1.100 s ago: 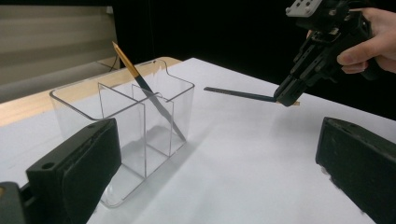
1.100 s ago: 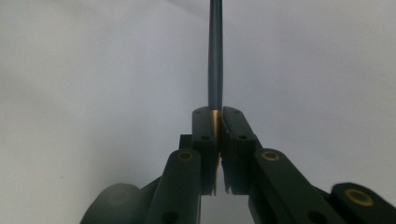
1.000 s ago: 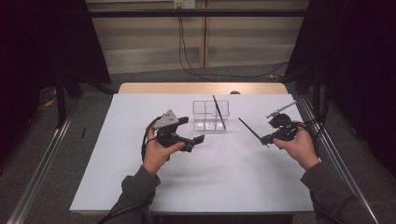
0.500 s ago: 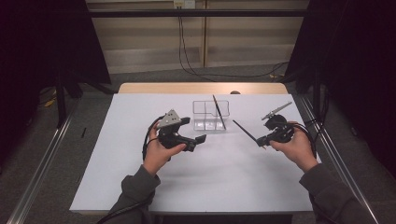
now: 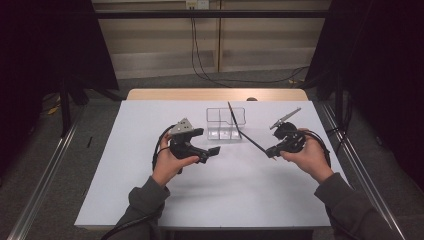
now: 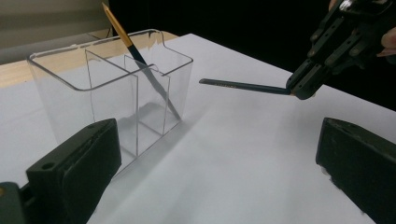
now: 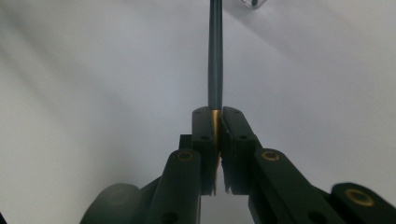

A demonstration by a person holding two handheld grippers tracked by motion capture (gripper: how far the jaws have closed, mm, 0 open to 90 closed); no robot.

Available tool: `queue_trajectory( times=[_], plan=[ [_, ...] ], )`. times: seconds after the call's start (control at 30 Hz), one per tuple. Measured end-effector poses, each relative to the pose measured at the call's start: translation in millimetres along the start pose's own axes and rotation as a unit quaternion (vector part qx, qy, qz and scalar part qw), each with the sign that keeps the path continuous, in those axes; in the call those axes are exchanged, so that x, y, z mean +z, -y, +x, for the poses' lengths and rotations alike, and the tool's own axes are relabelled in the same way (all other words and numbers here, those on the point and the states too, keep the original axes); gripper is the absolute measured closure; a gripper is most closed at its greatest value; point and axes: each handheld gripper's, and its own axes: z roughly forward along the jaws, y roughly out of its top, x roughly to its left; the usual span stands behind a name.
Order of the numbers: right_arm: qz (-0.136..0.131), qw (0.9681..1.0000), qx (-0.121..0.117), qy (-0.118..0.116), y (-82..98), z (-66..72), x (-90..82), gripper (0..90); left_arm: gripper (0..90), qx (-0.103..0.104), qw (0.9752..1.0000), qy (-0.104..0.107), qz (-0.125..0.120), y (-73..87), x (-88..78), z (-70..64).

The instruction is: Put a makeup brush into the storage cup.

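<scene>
Right gripper (image 5: 272, 151) clamps tight on the gold end of a slim dark pencil (image 5: 253, 142), tip aimed ahead at the clear divided plastic holder (image 5: 226, 123), ready to slot beside another pencil (image 6: 140, 63). Left gripper (image 5: 214, 151), jaws wide and empty, waits near the holder.
</scene>
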Motion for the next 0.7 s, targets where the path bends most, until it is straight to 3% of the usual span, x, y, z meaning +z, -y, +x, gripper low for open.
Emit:
queue_trajectory(
  times=[0.3, 0.7],
  plan=[
    [-0.003, 0.9997, -0.022, -0.009, -8.5, 8.3, 1.9, 85.4, 0.4, 0.007, 0.9999, 0.001, 0.009, -4.4, -1.7, 1.5],
    [0.003, 0.9989, -0.044, -0.018, -15.0, 16.4, 8.5, 85.4, 2.8, 0.039, 0.9977, 0.002, 0.055, -15.0, 0.4, 1.8]
  ],
)
